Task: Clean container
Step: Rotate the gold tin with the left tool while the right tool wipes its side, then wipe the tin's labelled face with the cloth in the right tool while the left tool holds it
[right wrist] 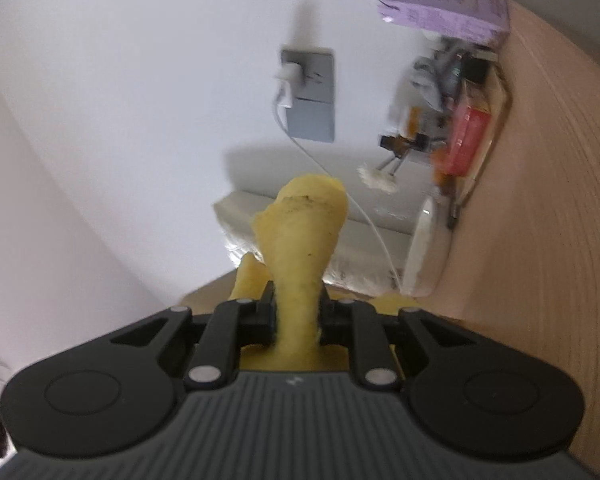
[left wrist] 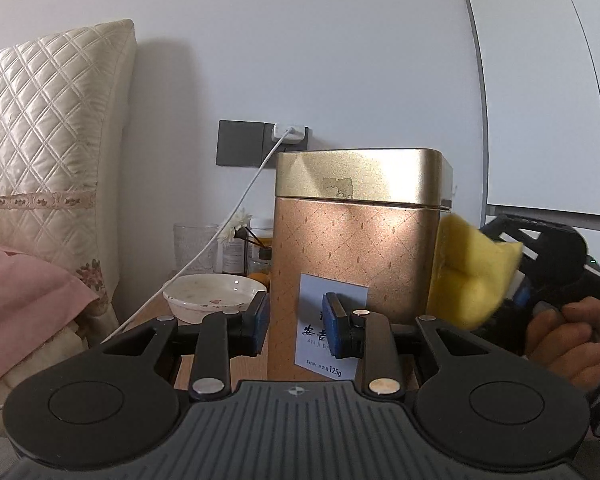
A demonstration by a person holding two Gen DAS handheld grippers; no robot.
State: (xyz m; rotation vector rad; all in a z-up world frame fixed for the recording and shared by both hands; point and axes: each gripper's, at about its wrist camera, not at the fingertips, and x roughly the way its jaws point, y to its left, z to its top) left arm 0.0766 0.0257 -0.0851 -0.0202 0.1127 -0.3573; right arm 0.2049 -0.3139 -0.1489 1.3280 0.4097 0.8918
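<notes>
A copper-coloured tea tin with a gold lid and a white label stands upright on the wooden table. My left gripper is shut on the tin's near left corner, one blue pad on the label and one on the left side. My right gripper is shut on a yellow sponge pressed against the tin's right side. In the rolled right wrist view the sponge sticks out between the fingers of the right gripper, with the tin's edge just beyond it.
A white dish, a glass, small bottles and a white flower stand behind the tin. A charger cable runs from the wall socket. A quilted pillow lies left. A purple box and clutter show in the right wrist view.
</notes>
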